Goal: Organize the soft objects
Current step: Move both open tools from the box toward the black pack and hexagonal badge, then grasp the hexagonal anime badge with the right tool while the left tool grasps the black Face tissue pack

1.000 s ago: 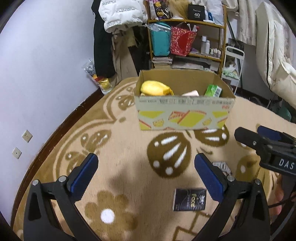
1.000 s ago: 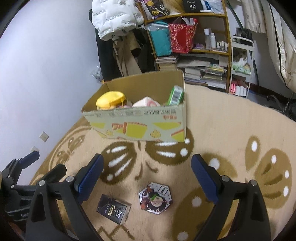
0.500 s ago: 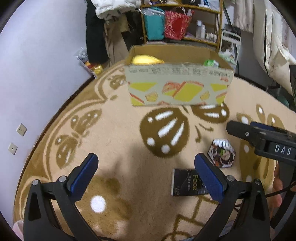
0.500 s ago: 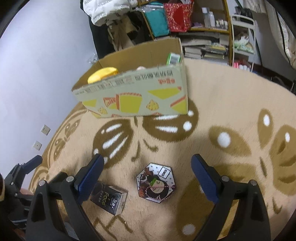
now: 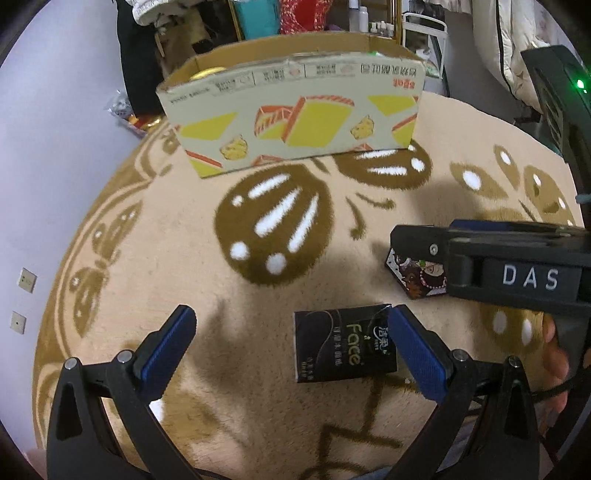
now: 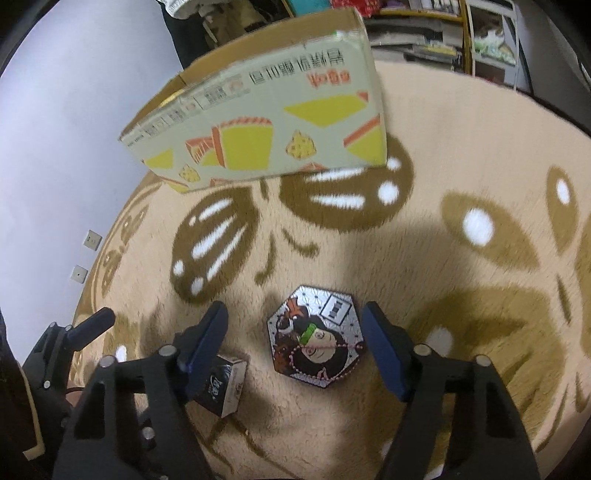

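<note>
A black tissue pack marked "Face" (image 5: 343, 341) lies on the carpet, just inside the right finger of my open, empty left gripper (image 5: 291, 347). It also shows in the right wrist view (image 6: 223, 384), partly behind my left finger. A hexagonal pack with a cartoon face (image 6: 316, 336) lies flat between the fingers of my open, empty right gripper (image 6: 295, 347); in the left wrist view the pack (image 5: 417, 275) is half hidden by the right gripper's body. A cardboard box with yellow cake prints (image 5: 291, 118) stands beyond both.
A beige carpet with brown patterns (image 5: 184, 240) covers the floor. A pale wall with two sockets (image 5: 27, 280) is at the left. Shelves with bags and bottles (image 5: 306, 18) and hanging clothes stand behind the box.
Both grippers have dropped lower and closer to the carpet. The tissue pack and the hexagonal pack now sit larger, near or between the fingers. The box contents have gone out of sight.
</note>
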### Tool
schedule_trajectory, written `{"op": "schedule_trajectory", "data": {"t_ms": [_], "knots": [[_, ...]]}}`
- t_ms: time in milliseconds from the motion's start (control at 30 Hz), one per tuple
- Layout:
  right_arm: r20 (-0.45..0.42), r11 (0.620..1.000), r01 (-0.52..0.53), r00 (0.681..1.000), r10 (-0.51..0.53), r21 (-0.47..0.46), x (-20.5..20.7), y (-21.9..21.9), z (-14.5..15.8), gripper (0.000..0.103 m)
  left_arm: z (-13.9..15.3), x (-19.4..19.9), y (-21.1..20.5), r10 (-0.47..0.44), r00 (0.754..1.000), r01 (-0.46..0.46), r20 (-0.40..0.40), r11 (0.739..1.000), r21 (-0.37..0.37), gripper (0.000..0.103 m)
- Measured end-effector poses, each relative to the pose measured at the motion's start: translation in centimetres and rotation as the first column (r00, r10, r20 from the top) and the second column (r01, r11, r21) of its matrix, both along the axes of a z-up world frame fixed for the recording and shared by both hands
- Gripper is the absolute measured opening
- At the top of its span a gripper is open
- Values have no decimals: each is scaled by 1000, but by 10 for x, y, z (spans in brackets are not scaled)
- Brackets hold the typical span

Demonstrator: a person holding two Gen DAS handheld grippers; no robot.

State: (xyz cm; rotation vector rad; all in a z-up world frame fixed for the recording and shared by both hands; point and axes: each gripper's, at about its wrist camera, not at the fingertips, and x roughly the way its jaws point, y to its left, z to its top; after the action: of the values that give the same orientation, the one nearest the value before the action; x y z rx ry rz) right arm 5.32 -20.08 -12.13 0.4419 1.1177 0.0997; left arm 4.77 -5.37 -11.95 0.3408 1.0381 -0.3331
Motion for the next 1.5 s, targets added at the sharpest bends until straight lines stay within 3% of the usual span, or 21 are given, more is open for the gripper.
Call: {"op": "schedule_trajectory", "data": {"t_ms": [100,533,1233,1500], "knots": [[-15,1000,4,1000,-4,-1,1,1,-6,76,-6,4,0,9,999,-10,-32,1000,-24,103],[-19,1000,-3,1000,2,-14,1,6,-11,75,-24,8,-4,2,995,-3,-98,1000,-4,103],[-41,999,-6,999,4,-46,8,14,-23,77,-32,13,9,48,993,-48,-110,999,4,103],[-45,1000,12,999,-13,-14,9,10,-30,77,-33,15,11,67,989,-68,-130,998,-8,103]]}}
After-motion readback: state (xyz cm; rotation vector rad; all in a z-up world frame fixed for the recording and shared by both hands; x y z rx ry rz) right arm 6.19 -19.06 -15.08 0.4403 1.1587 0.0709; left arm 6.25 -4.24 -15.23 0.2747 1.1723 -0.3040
